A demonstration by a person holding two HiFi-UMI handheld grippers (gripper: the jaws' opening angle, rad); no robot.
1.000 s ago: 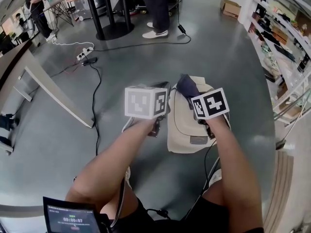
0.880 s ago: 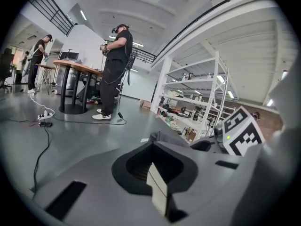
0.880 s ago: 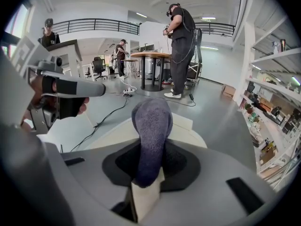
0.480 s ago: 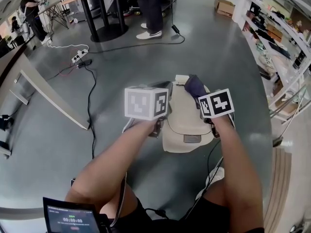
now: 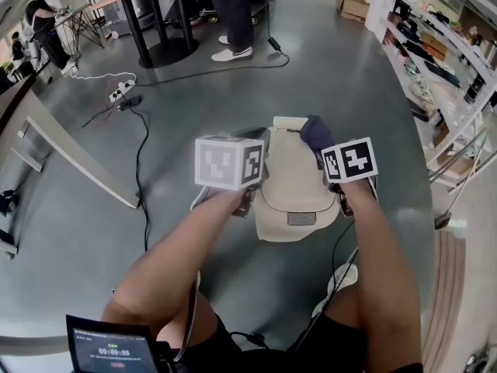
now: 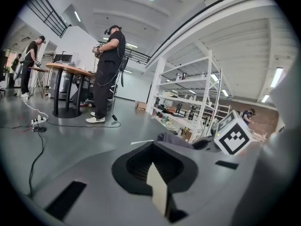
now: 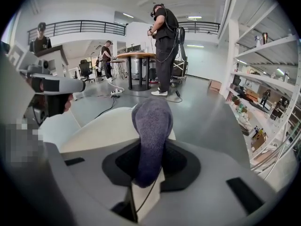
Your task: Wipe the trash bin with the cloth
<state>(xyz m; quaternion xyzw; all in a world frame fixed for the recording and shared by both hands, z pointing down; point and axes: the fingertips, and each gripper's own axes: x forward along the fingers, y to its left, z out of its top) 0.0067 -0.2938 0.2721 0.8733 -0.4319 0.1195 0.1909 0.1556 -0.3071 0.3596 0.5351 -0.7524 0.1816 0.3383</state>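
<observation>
The beige trash bin [image 5: 289, 189] lies on its side on the grey floor between my two grippers, and its pale side [image 7: 101, 126] fills the left of the right gripper view. My right gripper [image 5: 321, 148] [image 7: 146, 185] is shut on the dark purple cloth [image 5: 315, 132] [image 7: 151, 131], which rests against the bin's far right end. My left gripper [image 5: 257, 141] [image 6: 158, 189] hovers at the bin's far left edge with its jaws together and nothing visible between them. From there the cloth [image 6: 175, 138] and the right gripper's marker cube [image 6: 233, 136] show ahead.
Black cables [image 5: 141, 158] and a power strip [image 5: 121, 92] trail over the floor at left. A person's legs [image 5: 231, 18] stand beside a round table base [image 5: 171, 50] at the back. Shelving [image 5: 446, 61] lines the right side. A slanted beam [image 5: 74, 155] crosses at left.
The right gripper has carried the cloth a little rightward across the bin's far end. The left gripper stays at the bin's left edge.
</observation>
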